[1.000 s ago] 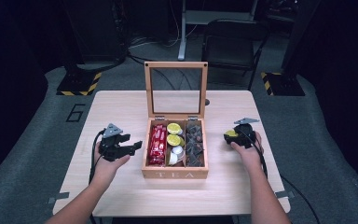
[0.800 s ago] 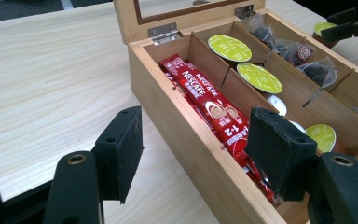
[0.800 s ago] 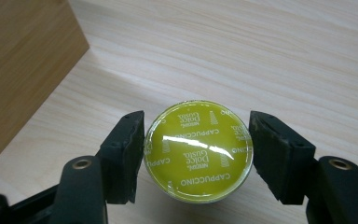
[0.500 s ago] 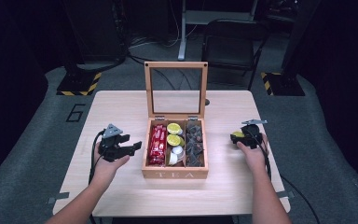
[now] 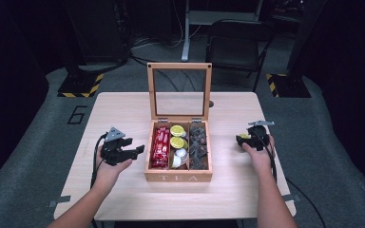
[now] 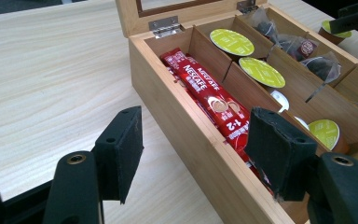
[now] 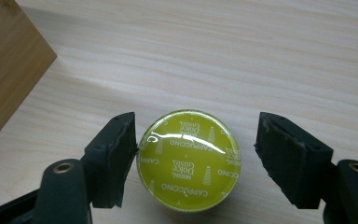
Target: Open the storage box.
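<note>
A wooden tea box (image 5: 178,177) stands mid-table with its glass lid (image 5: 179,92) upright. Red Nescafe sticks (image 6: 205,93) fill its left compartment, green-lidded capsules (image 6: 231,42) the middle, tea bags (image 5: 199,142) the right. My left gripper (image 5: 137,151) is open beside the box's left wall (image 6: 177,116), holding nothing. My right gripper (image 5: 242,140) is to the right of the box. In the right gripper view a yellow-green Dolce Gusto capsule (image 7: 189,165) sits on the table between my open right gripper (image 7: 196,140); the left pad (image 7: 116,154) is at its rim, the right pad (image 7: 284,158) stands clear.
The light wood table (image 5: 123,109) has bare room behind and in front of both hands. A corner of the box (image 7: 9,60) lies left of the capsule. A black chair (image 5: 235,47) and striped floor plates (image 5: 78,85) are beyond the far edge.
My right gripper with the capsule has drifted slightly right, away from the box. The left gripper has stayed where it was.
</note>
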